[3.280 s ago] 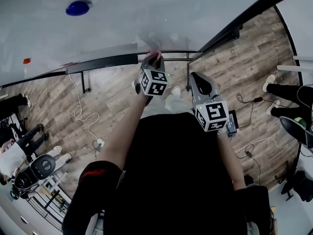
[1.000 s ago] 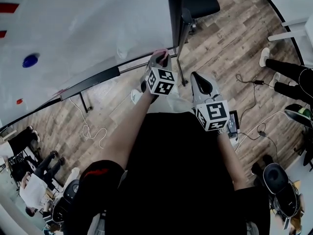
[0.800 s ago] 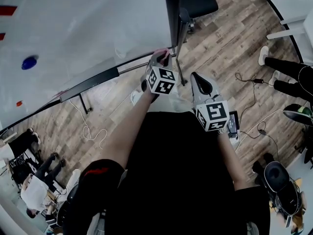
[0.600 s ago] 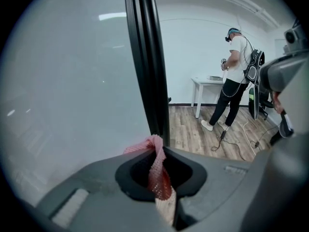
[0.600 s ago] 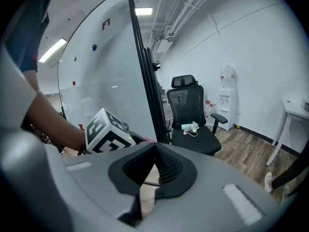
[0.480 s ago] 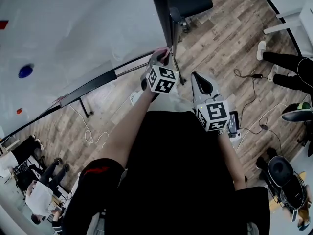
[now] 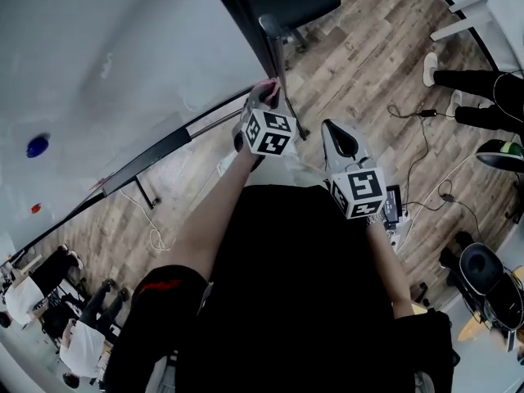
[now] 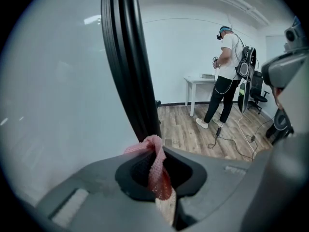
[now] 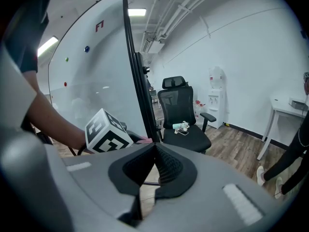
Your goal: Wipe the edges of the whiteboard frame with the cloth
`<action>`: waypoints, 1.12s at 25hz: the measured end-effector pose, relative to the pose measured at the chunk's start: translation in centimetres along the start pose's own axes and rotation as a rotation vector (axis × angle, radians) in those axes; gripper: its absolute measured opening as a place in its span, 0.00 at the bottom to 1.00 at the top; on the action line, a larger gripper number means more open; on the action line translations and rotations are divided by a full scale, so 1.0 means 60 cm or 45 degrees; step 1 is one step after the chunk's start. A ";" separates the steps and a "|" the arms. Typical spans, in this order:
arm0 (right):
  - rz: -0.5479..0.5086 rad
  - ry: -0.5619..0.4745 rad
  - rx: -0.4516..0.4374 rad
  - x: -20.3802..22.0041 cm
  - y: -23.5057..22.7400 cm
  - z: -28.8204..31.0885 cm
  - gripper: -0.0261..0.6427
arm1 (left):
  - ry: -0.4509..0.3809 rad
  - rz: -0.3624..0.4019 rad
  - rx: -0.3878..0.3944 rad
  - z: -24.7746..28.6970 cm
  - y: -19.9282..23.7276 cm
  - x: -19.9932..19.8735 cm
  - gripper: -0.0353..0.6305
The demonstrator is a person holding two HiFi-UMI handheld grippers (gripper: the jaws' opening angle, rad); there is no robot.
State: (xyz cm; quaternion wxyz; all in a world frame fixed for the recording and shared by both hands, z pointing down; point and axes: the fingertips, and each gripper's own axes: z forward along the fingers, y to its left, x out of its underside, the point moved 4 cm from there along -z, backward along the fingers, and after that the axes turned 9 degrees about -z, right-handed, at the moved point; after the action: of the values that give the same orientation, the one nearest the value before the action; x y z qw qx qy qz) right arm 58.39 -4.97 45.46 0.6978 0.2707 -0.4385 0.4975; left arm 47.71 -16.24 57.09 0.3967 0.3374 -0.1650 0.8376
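The cloth point(image 8: 155, 164) has moved along the bottom rail of the whiteboard frame point(image 8: 126, 66) since the earliest frame. It was then mid-rail; it is now at the lower right corner, where the rail meets the black upright edge. Over the same interval the head view has swung. The upright edge now crosses the top of that view, and the blue magnet point(image 7: 37, 146) on the board sits further left and lower in the picture. The pink cloth is pinched in the left gripper point(image 8: 157, 153), whose jaws are clamped on a twisted fold. A tuft stands proud of the tips and touches, or lies just beside, the foot of the upright. This hold is judged deliberate: the projecting fabric meets the frame, not the gripper's hard tips. The corner position suggests the bottom edge is finished and the right-hand vertical edge is next. The right gripper point(image 7: 333, 131) is held back near the person's torso, well apart from the frame, in much the same place as in the earlier frames. Its jaws are together with nothing between them; it is judged idle, as wiping needs one tool. Beyond the frame stand a black office chair point(image 9: 182, 116) on the wood floor point(image 8: 193, 124) and another person point(image 8: 224, 76) beside a white desk point(image 8: 199, 81).
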 end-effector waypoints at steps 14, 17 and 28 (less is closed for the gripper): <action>-0.049 -0.003 -0.049 -0.009 0.032 0.006 0.04 | -0.079 -0.036 0.079 -0.030 -0.008 0.000 0.09; -0.061 -0.006 -0.080 -0.014 0.041 0.020 0.04 | -0.134 -0.055 0.093 -0.042 0.000 -0.004 0.09; -0.124 -0.029 -0.212 -0.024 0.079 0.038 0.04 | -0.317 -0.177 0.052 -0.133 0.012 0.013 0.09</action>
State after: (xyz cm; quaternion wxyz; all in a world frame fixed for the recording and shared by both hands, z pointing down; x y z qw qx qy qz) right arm 53.01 -5.77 44.99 0.7362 0.2384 -0.4724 0.4219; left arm 43.35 -11.92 51.92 0.4233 0.4574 -0.1719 0.7630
